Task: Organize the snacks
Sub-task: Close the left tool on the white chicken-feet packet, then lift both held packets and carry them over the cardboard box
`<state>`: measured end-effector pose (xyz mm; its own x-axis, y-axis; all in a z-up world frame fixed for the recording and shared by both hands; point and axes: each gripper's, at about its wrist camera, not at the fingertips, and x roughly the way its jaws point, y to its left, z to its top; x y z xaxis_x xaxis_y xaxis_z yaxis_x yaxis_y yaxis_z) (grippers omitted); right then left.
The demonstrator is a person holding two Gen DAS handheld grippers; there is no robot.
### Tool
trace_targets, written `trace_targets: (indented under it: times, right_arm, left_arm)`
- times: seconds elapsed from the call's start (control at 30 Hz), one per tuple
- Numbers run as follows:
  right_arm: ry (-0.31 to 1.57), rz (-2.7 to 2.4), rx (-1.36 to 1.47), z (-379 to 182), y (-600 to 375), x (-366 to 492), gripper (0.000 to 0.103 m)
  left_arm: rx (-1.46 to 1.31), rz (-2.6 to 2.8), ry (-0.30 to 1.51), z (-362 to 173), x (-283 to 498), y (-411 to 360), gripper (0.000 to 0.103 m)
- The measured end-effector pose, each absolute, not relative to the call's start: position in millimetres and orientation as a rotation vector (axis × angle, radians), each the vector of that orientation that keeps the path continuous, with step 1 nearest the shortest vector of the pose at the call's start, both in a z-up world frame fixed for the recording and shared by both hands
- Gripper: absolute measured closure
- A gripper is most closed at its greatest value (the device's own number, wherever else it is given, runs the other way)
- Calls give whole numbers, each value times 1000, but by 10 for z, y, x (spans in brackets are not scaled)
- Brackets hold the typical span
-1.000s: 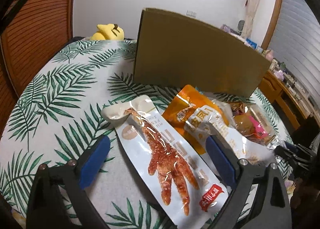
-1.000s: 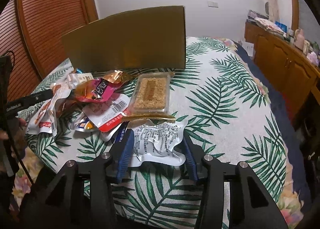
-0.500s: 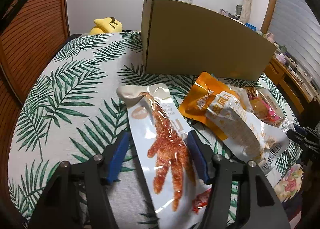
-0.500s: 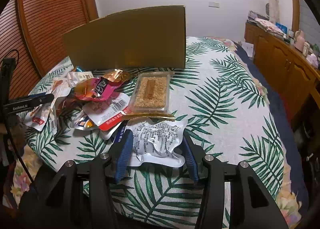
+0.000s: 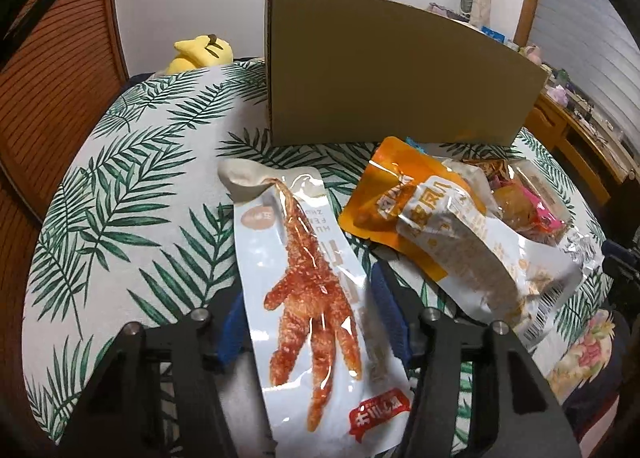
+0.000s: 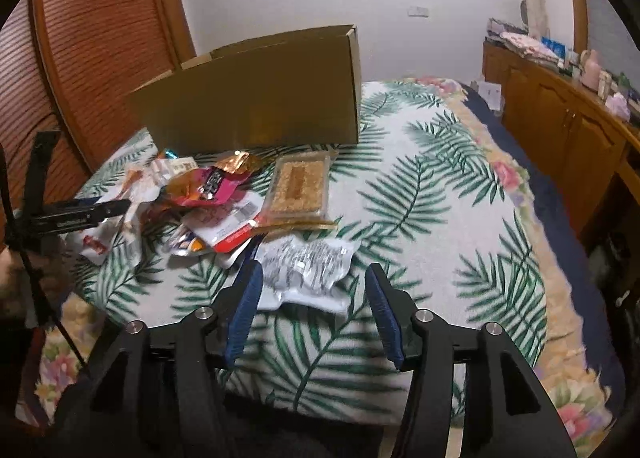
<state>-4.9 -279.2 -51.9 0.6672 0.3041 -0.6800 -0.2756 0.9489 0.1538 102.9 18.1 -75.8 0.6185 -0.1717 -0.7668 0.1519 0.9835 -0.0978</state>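
A long white chicken-foot packet lies between the blue pads of my left gripper, which is shut on it. To its right is a pile with an orange packet, a white packet and a pink one. A brown cardboard box stands open-topped behind the pile. In the right wrist view a silver packet lies between the fingers of my right gripper. Its jaws are opening, and the right pad stands clear of the packet. A clear tray with a crumbly bar lies just beyond.
Everything rests on a palm-leaf cover. A yellow plush toy sits at the far left edge. Slatted wooden panels rise on the left, and a wooden cabinet with clutter runs along the right. The left gripper's arm shows beside the pile.
The left jaws have closed in from wide open onto the chicken-foot packet. The right gripper's jaws have widened around the silver packet, and it has drawn back slightly.
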Motion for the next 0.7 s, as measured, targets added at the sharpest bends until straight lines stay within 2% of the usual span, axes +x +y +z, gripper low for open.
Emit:
trace_targets:
  times: [0.07, 0.13, 0.17, 0.2, 0.57, 0.7]
  right_arm:
    - [790, 334, 44, -564, -2781, -88, 48]
    - [805, 344, 58, -607, -2771, -95, 48]
    - [814, 354, 73, -637, -2767, -97, 48]
    - [818, 358, 76, -651, -2758, -91, 48]
    - [809, 324, 88, -728, -2663, 201, 46]
    - [791, 306, 14, -743, -2546, 203, 46]
  left_arm:
    - [-27, -200, 880, -744, 998, 191, 51]
    - [-49, -217, 883, -731, 988, 214, 60]
    - [-57, -216, 881, -728, 984, 226, 60]
    - [-56, -210, 877, -728, 975, 226, 70]
    - [-94, -215, 846, -708, 867, 300, 73]
    - [-84, -194, 826, -701, 829, 342, 74]
